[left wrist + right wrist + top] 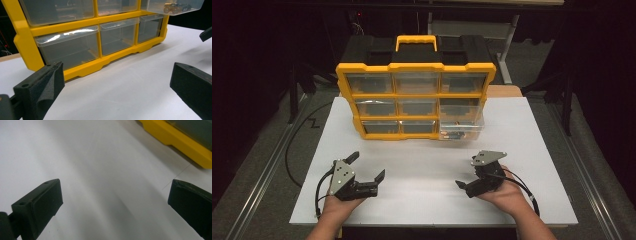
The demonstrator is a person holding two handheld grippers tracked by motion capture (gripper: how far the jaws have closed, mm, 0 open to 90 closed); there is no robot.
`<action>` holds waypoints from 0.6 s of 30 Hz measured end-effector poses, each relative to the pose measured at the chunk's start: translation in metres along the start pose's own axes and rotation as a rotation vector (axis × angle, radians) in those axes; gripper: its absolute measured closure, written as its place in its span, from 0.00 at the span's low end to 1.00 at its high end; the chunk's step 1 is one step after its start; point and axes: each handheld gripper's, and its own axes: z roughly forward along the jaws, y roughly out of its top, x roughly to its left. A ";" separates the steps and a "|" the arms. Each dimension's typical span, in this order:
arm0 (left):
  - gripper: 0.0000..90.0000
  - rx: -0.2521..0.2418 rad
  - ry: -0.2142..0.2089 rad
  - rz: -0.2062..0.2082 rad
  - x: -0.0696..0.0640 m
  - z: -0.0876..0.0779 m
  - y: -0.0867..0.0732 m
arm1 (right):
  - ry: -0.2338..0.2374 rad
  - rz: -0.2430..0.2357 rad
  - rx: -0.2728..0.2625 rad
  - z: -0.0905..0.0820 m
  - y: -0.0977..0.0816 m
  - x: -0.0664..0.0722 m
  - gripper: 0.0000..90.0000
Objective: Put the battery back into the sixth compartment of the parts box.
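- The pulled-out drawer (461,129) sat at the bottom right corner of the yellow organizer (416,100), jutting toward the person over the white table (422,165); judged to be the thing in hand.
- It lay forward of both grippers. The right gripper (473,175) was the nearer, with the drawer ahead of it and slightly toward the table's middle; the left gripper (368,166) stood well apart from it, off to the drawer's left.
- The drawer's travel axis ran front to back, so a push straight away from the person would probably seat it.
- Left gripper: jaws spread wide, nothing between them. In the left gripper view they faced the cabinet's lower row, with the drawer (172,6) up at the right.
- Right gripper: jaws likewise wide apart and empty, pointing down at bare tabletop with the organizer's base (180,140) at the far corner.
- Materials: drawer of clear, thin, glossy plastic, box-shaped, with small dark metallic pieces (175,8) inside; frame of rigid yellow plastic with a black back; jaw pads matte black, faintly grainy.
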 end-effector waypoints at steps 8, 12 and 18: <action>0.00 -0.002 0.006 0.014 0.000 0.000 0.001 | -0.035 0.035 -0.145 0.004 -0.015 0.006 0.01; 0.00 0.005 0.012 0.015 -0.001 0.002 0.000 | -0.036 0.033 -0.172 0.002 -0.015 0.004 0.01; 0.00 0.025 0.011 0.009 -0.006 0.006 -0.001 | -0.055 0.081 -0.212 0.003 -0.019 0.002 0.01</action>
